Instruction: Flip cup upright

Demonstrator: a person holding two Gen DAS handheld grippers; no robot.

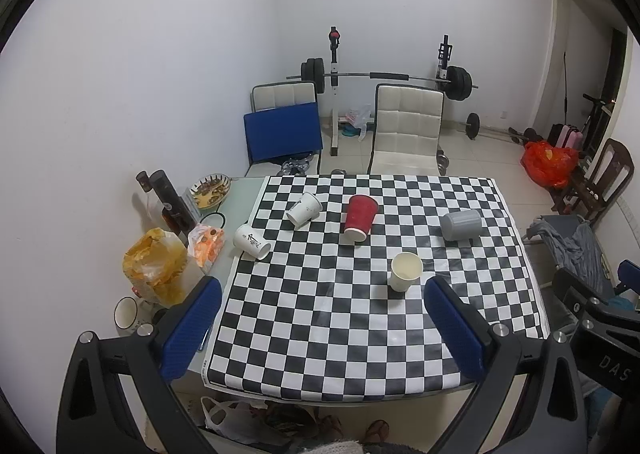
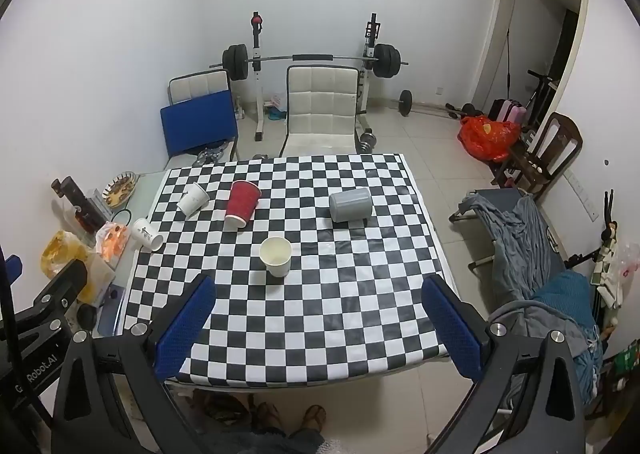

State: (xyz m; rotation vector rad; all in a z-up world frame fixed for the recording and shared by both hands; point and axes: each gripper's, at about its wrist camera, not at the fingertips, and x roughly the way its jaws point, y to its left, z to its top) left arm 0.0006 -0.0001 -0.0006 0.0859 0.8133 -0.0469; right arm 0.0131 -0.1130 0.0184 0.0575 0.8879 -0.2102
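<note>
On my black-and-white checkered tablecloth (image 2: 304,314), the upright cream paper cup (image 2: 275,256) stands nearest; behind it lie the red paper cup (image 2: 241,204), with the grey plastic cup (image 2: 350,205) to its right and two white paper cups (image 2: 193,198) (image 2: 147,234) to its left.

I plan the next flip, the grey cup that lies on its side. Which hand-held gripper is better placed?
Probably the right hand-held gripper. The grey cup lies on the right part of the checkered cloth, closer to that gripper's line than to the left hand-held gripper. Both are open and empty.
</note>
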